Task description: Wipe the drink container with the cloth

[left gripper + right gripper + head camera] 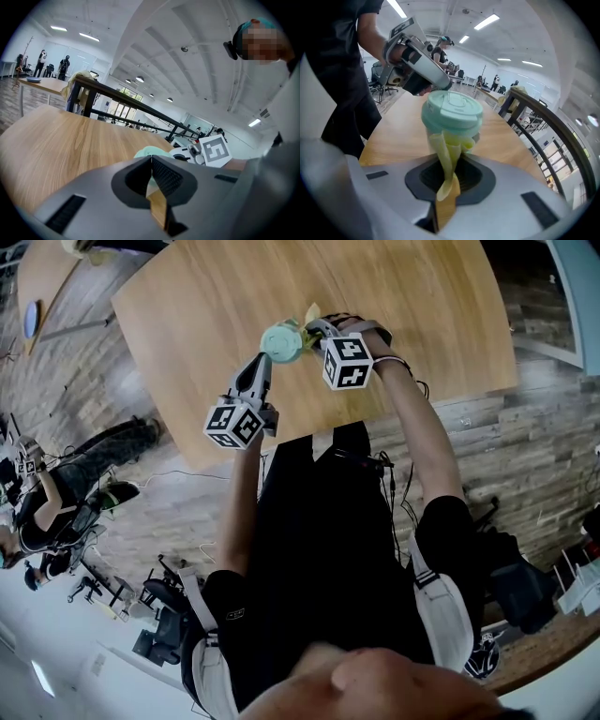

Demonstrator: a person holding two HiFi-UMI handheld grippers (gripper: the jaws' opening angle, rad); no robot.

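Observation:
The drink container [280, 341], clear with a mint green lid [452, 110], is over the wooden table [422, 315] near its front edge. Its base is hidden in every view. My left gripper [264, 360] comes in from the near left, and its jaws are closed together at the lid's rim [150, 151]. My right gripper [449, 180] is shut on a yellow cloth [447, 150]. The cloth hangs folded against the container's side just under the lid. A corner of the cloth [309, 315] sticks out beyond the lid in the head view.
The table's front edge [281, 442] runs just below both grippers, with plank floor beyond. A second table [37, 277] stands far left. Another person [47, 493] sits at the left. A dark railing [543, 126] runs behind the table.

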